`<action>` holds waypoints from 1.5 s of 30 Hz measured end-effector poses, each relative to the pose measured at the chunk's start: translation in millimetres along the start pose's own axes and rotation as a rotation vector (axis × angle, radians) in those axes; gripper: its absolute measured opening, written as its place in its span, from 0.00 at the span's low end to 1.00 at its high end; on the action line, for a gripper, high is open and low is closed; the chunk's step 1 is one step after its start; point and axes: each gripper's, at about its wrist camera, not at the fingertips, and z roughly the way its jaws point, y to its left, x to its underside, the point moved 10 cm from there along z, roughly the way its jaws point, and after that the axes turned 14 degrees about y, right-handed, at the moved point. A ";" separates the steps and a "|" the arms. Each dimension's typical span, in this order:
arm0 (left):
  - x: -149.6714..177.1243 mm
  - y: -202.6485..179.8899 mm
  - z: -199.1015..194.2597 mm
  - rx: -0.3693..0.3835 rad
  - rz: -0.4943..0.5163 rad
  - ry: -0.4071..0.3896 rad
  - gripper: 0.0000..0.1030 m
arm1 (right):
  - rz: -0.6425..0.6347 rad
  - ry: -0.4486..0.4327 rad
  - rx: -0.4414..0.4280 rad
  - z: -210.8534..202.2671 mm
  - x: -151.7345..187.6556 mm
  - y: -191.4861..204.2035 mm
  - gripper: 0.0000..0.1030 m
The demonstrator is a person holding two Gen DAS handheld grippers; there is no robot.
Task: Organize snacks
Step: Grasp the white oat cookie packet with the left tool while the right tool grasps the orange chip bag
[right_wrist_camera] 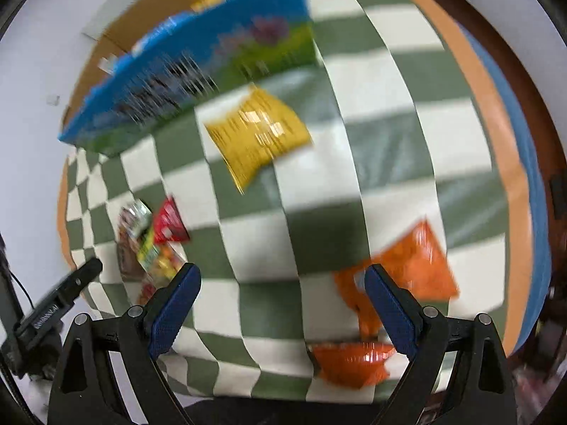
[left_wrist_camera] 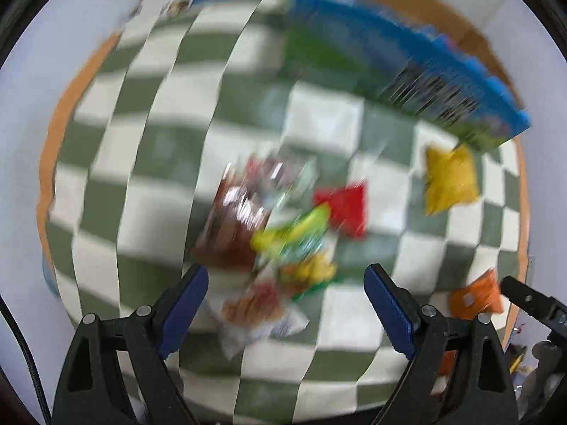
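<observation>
Both views are motion-blurred. In the left wrist view my left gripper is open and empty above a pile of small snack packets on the green-and-white checked cloth. A red packet and a yellow bag lie to the right. In the right wrist view my right gripper is open and empty above the cloth. An orange bag lies by its right finger, and another orange bag lies below. The yellow bag and the pile lie further off.
A blue and green box stands at the far side of the cloth, also in the right wrist view. Behind it is a brown cardboard box. The right gripper's finger shows at the right edge of the left wrist view.
</observation>
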 end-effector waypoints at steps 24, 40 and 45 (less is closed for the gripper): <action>52.2 -41.5 110.9 -0.492 0.733 0.114 0.67 | 0.026 0.153 0.119 90.2 86.2 -43.6 0.91; 48.7 -11.4 112.9 0.083 0.142 0.329 0.66 | -0.096 0.194 0.066 119.7 49.6 20.7 0.68; 56.7 -33.9 114.5 -0.016 0.257 0.323 0.68 | -0.086 0.198 0.041 123.3 46.4 24.6 0.78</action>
